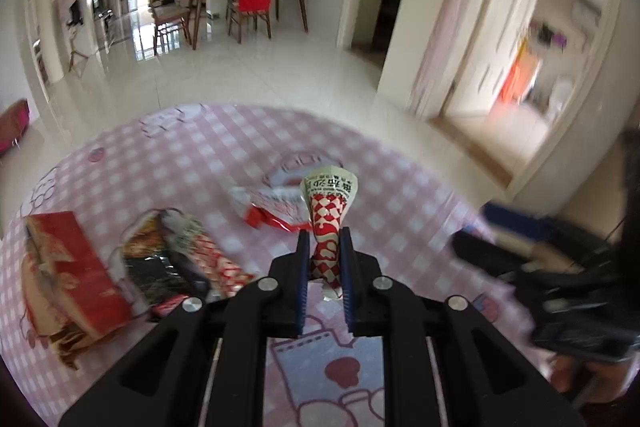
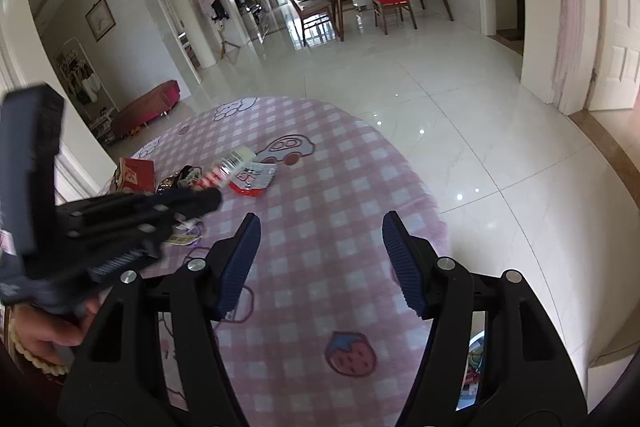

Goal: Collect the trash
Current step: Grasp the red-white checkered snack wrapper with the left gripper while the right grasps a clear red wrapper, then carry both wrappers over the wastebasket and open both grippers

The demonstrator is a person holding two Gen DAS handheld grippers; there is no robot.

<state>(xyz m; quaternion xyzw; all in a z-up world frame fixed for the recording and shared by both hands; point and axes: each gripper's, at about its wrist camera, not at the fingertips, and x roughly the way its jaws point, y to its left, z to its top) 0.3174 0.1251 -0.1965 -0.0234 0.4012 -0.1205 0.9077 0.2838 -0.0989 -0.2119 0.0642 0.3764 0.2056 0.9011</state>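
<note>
left gripper clamped on red-white checkered wrapper, standing up between the pads | right gripper wide, nothing between fingers, over pink checked tablecloth | beyond left tips: red-white packet; off to their left: dark foil wrappers, red box | progress: one piece gripped, rest uncollected, no bin visible

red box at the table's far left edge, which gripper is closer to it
Left. The left gripper, shut on a wrapper, is nearer the red box; the right gripper hangs farther right.
</note>
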